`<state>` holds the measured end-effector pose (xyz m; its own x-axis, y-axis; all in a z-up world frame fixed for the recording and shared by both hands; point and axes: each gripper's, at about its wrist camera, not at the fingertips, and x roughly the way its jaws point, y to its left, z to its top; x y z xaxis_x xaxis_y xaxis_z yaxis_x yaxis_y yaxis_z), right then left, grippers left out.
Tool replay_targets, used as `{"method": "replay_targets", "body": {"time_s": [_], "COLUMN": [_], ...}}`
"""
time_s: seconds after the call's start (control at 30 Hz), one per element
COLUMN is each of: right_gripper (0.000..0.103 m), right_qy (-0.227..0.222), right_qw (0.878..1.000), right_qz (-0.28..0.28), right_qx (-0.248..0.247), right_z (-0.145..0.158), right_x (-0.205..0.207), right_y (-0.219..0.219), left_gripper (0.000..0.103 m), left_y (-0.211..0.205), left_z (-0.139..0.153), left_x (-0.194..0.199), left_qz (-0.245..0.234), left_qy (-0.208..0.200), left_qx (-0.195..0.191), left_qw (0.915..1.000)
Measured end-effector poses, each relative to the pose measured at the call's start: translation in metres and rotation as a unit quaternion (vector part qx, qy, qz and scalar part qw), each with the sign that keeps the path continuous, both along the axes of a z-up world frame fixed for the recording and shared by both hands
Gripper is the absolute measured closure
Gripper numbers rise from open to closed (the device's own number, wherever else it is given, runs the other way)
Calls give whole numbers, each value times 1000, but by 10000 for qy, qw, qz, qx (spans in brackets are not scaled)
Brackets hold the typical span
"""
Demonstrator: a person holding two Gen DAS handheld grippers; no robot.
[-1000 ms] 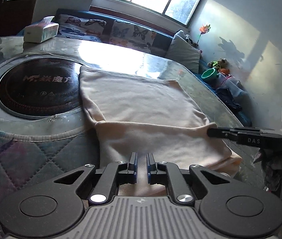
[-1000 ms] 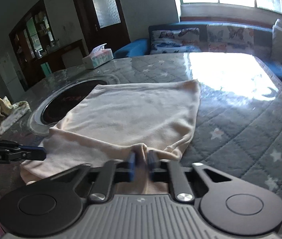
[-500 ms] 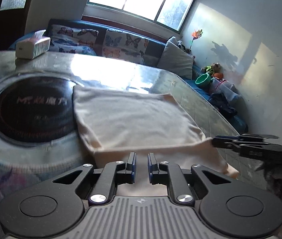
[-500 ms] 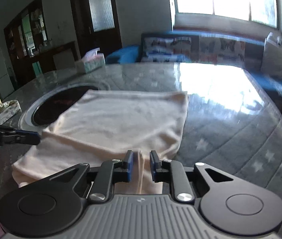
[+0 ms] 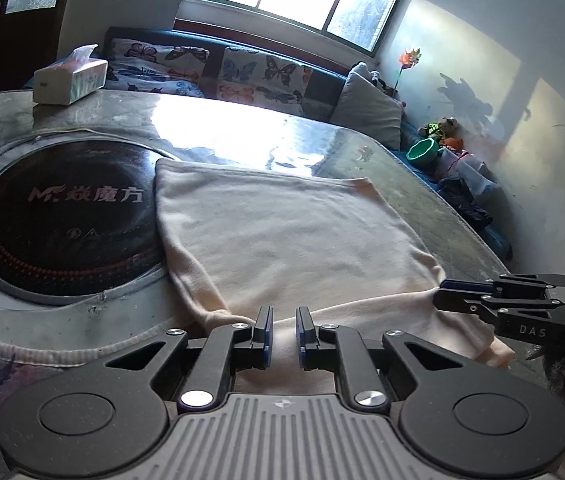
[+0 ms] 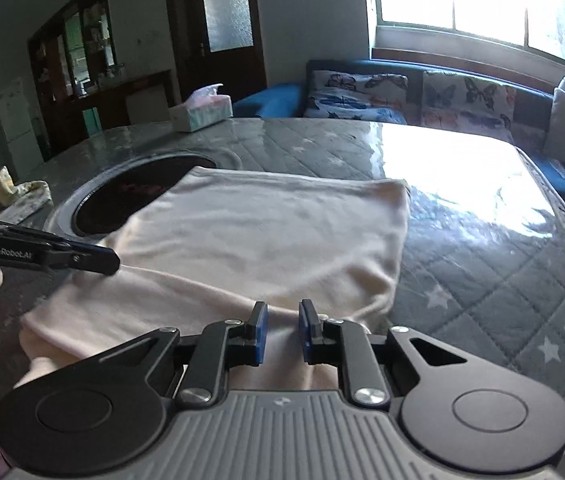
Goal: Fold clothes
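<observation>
Left wrist view: cream garment (image 5: 282, 236) lies folded on the worktop (image 5: 422, 184), near edge hanging toward the person. Left tool (image 5: 282, 330): pads slightly parted, not gripping, cloth beneath. Burner plate (image 5: 58, 220) reads "MT" plus Chinese characters; right tool (image 5: 448, 294) marked "DAS".

Right wrist view: right tool released likewise. Left tool's arm reads "GenRobot.AI". Fold just laid down, probably; next calls for re-gripping an edge.

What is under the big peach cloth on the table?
The peach cloth lies mostly on the quilted table cover. Its left edge overlaps the black round cooktop. The cloth is folded, so a lower layer shows in front. Anything else beneath is covered.
</observation>
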<state>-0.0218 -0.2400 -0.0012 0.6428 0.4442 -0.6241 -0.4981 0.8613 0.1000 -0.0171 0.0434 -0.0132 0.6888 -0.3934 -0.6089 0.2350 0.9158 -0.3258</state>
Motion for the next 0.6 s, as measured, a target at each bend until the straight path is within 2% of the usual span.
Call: {"method": "replay_targets", "body": {"time_s": [0.13,0.3,0.43,0.6], "right_gripper": [87,87,87,86], "right_qy": [-134,-240,-147,-233], "right_qw": [9996,9957,9919,9913], "right_qz": [193,756,997,1011], "right_qx": [-136,-472,-771,-814], "right_z": [9,14,2,3], "right_x": [-14,-38,-50,-62], "right_y": [-1,7,14,15], "left_gripper": [89,89,89,89], "left_y": [-5,-23,-36,-46], "left_z": [9,18,13,4], "left_x": [-9,-29,-40,-49], "left_qz": [-133,-564,-850,-1053], "left_qy": [-124,-322,-275,-214], "left_qx": [56,153,230,383], "left_qw": [9998,9978,9957,9935]}}
